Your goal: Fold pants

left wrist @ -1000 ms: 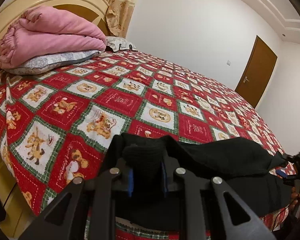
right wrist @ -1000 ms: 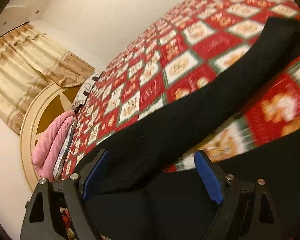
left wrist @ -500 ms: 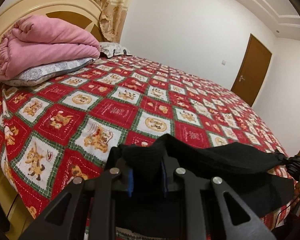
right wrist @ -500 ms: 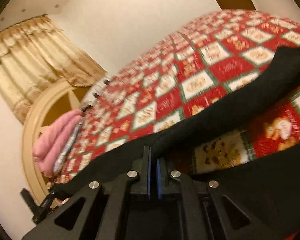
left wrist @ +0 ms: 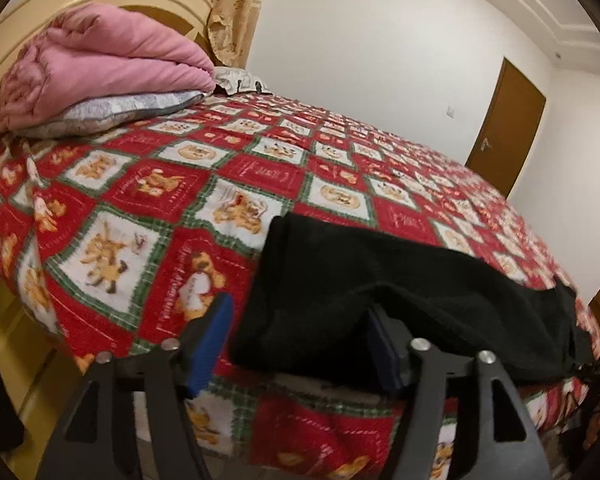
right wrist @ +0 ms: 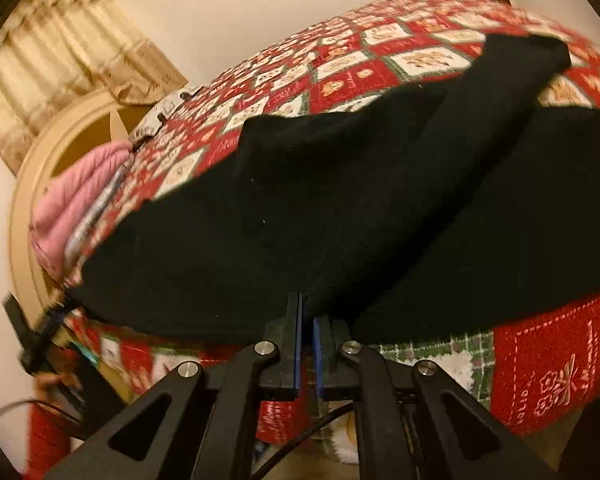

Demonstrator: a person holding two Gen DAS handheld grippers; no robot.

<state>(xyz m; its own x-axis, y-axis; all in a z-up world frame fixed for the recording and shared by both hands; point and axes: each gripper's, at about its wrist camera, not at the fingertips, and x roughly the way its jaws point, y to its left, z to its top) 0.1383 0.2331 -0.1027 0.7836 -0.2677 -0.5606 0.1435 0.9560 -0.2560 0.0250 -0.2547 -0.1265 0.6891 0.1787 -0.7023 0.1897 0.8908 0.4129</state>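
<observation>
Since a second ago the left claw [left wrist: 296, 344] has just been opening, letting the black pants [left wrist: 400, 300] drop on the bed [left wrist: 260, 168] at six o'clock. Right claw [right wrist: 307, 320] pinches their near hem shut. Fold looks laid; next, release and smooth.

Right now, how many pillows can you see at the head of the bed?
2. A grey patterned pillow lies under the folded pink blanket by the headboard; a second, lighter pillow peeks out behind it, near the curtain. The blanket could hide more.
</observation>
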